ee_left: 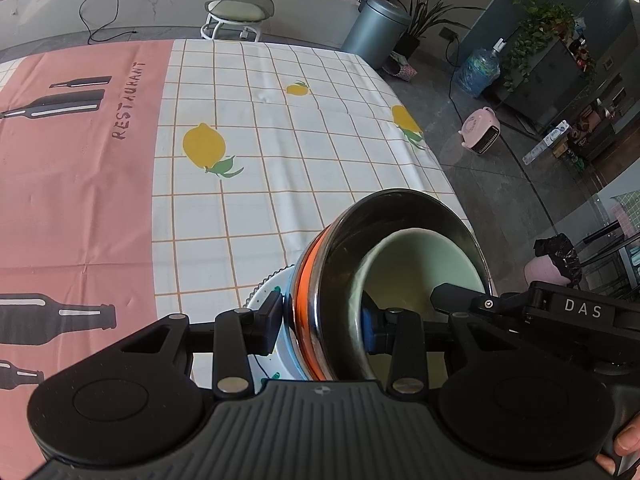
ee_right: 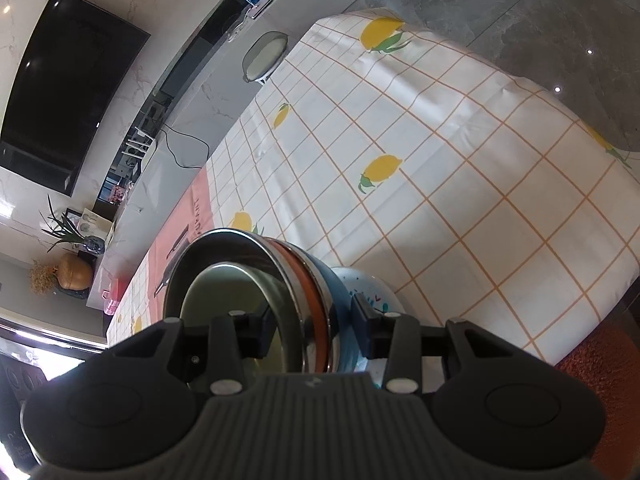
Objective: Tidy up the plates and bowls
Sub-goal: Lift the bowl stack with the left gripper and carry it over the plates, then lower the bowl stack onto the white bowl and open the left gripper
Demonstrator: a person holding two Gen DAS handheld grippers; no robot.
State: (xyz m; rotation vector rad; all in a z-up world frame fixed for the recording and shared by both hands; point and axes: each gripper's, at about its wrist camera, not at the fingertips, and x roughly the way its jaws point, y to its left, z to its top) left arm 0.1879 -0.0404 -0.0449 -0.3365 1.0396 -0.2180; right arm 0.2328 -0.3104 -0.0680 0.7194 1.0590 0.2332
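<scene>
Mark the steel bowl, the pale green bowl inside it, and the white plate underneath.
steel bowl (ee_left: 404, 216), left wrist view, dark inner wall near far rim.
pale green bowl (ee_left: 424, 264), left wrist view, inside surface.
white plate (ee_right: 370, 286), right wrist view, speckled rim beside the bowl.

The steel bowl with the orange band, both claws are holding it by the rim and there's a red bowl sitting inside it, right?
Not red. The bowl inside the steel bowl is pale green, as the left wrist view shows. The rest holds: the left claw and the right claw each grip the rim.
</scene>
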